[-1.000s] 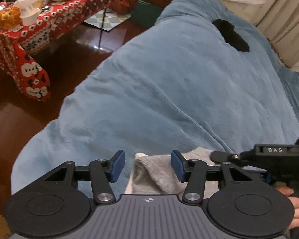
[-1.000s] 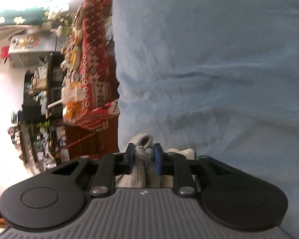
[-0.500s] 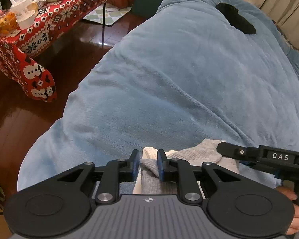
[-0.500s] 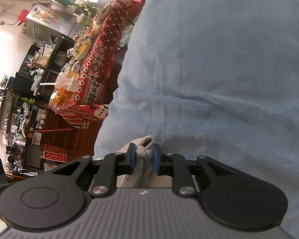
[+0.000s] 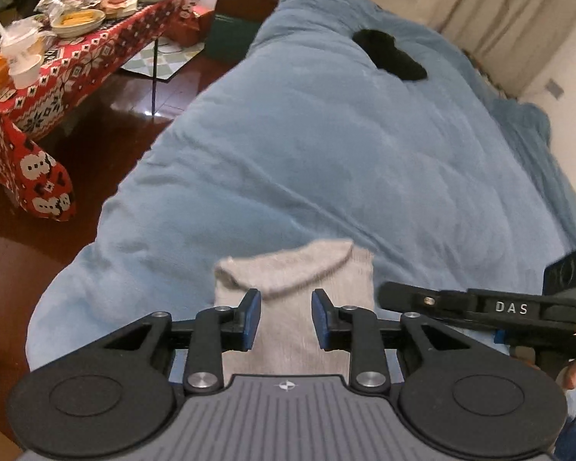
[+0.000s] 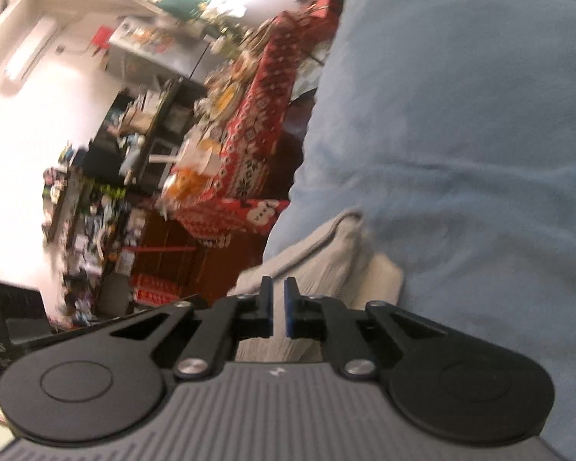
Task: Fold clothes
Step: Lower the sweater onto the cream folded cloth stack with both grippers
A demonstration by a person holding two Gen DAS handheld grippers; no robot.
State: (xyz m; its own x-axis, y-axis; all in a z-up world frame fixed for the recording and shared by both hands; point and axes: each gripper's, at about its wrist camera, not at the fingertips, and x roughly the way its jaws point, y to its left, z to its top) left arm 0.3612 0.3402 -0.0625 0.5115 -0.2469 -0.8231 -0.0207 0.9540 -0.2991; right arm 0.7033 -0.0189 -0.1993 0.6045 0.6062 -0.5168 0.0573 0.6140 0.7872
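A grey sock [image 5: 295, 269] lies folded on the blue blanket [image 5: 326, 153], with its top edge turned over. My left gripper [image 5: 286, 319] is open just above it, one blue pad on each side of the cloth and not pinching it. In the left wrist view my right gripper [image 5: 386, 294] comes in from the right, its tip beside the sock's right edge. The blurred right wrist view shows the right gripper [image 6: 278, 303] with its jaws almost together and only a thin gap. The sock [image 6: 326, 253] lies under and beyond its fingertips.
The blanket [image 6: 460, 115] covers a bed and drops to a dark wooden floor on the left. A black garment [image 5: 391, 55] lies farther up the bed. A table with a red patterned cloth [image 5: 57, 73] holds food and cups. A person's hand [image 5: 574, 374] shows at the right.
My left gripper held the sock half a second ago and has since opened, and the sock now lies flat and folded. The right gripper has let go of the cloth and swung around.
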